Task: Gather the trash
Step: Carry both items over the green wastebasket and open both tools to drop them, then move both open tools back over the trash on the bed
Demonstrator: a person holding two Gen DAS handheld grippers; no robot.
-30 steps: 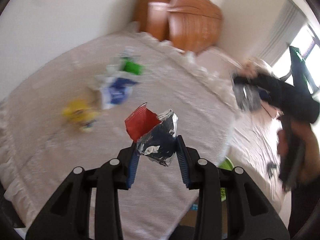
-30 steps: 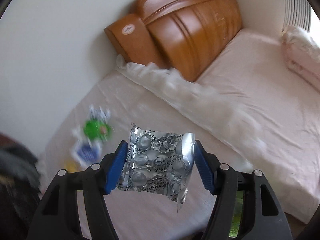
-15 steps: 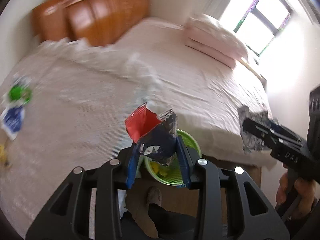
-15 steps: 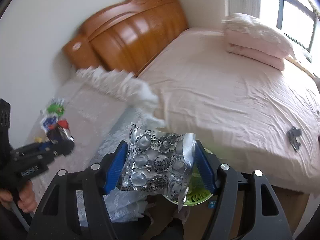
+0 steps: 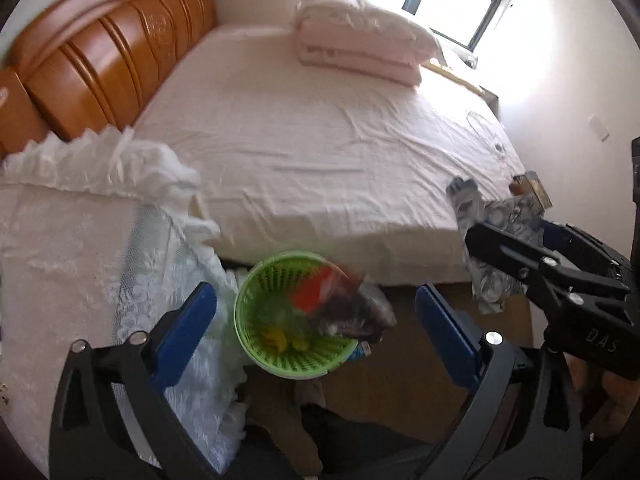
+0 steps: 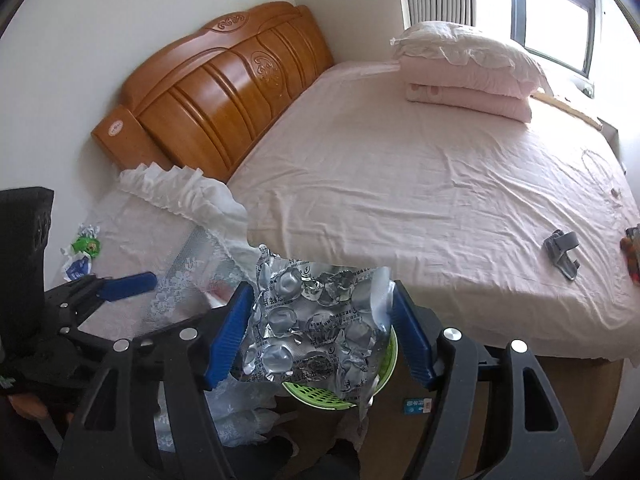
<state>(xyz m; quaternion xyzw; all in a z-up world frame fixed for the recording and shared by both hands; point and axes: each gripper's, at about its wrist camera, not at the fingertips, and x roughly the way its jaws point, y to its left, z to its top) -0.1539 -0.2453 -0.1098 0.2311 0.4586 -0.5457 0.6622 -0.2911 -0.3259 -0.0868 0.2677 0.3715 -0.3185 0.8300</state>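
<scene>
Your left tool is spread wide, with nothing between its two blue pads. Just in front of it, a red and dark wrapper is a blur at the rim of the green basket, touching neither pad. The basket stands on the floor at the foot of the big bed, and some yellow bits lie at its bottom. Your right tool is pinched on a crinkly silver pill sheet; both blue pads press its sides, and the sheet hangs right over the green basket, hiding most of it. In the left view you can see the right tool off to the side with the silver sheet in it, near the bed's corner. More trash waits on the white lace cover beside the bed: a green wrapper and a blue and white wrapper, close together near the wall. A small grey thing lies on the pink sheet near the bed's far edge. Folded pink bedding sits by the window, and the wooden headboard stands against the wall.
</scene>
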